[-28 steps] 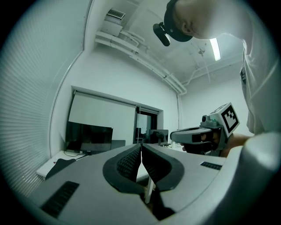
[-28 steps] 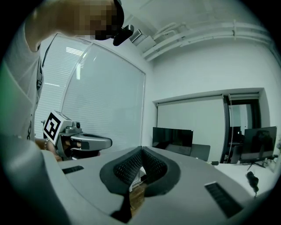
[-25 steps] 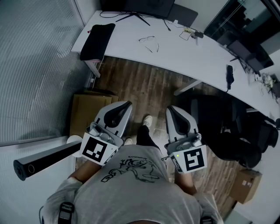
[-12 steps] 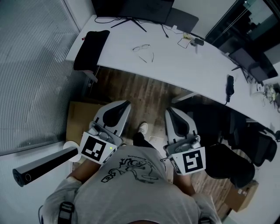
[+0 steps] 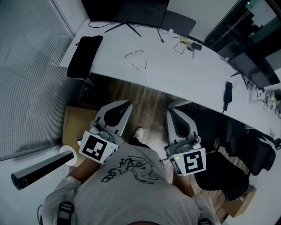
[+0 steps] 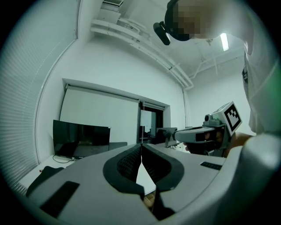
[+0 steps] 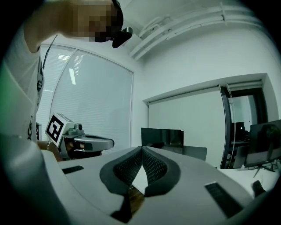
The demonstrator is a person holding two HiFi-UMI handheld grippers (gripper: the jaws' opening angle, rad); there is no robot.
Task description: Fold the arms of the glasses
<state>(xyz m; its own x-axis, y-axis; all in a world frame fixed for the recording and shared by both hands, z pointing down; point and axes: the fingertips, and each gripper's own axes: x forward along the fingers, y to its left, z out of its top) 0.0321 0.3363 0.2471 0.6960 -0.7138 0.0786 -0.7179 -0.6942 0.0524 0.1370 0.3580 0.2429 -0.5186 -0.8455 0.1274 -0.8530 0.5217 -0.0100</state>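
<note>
The glasses (image 5: 135, 57) lie with their arms spread on the white desk (image 5: 175, 70), far ahead of both grippers in the head view. My left gripper (image 5: 127, 104) and right gripper (image 5: 170, 110) are held side by side in front of the person's body, over the wooden floor and short of the desk edge. In the left gripper view the jaws meet at the tip of the left gripper (image 6: 141, 146) with nothing between them. The right gripper (image 7: 142, 148) looks the same in its own view: shut and empty. The glasses show in neither gripper view.
A black pad (image 5: 83, 57) hangs over the desk's left end. A monitor (image 5: 127, 11), a dark laptop (image 5: 178, 22), cables (image 5: 186, 44) and a black device (image 5: 227, 94) are on the desk. A cardboard box (image 5: 74, 125), a black cylinder (image 5: 41, 169) and a chair (image 5: 228, 169) stand nearby.
The person has walked toward the desk: the desk edge and glasses have shifted down and left in the head view. Both grippers keep the same pose, shut.
</note>
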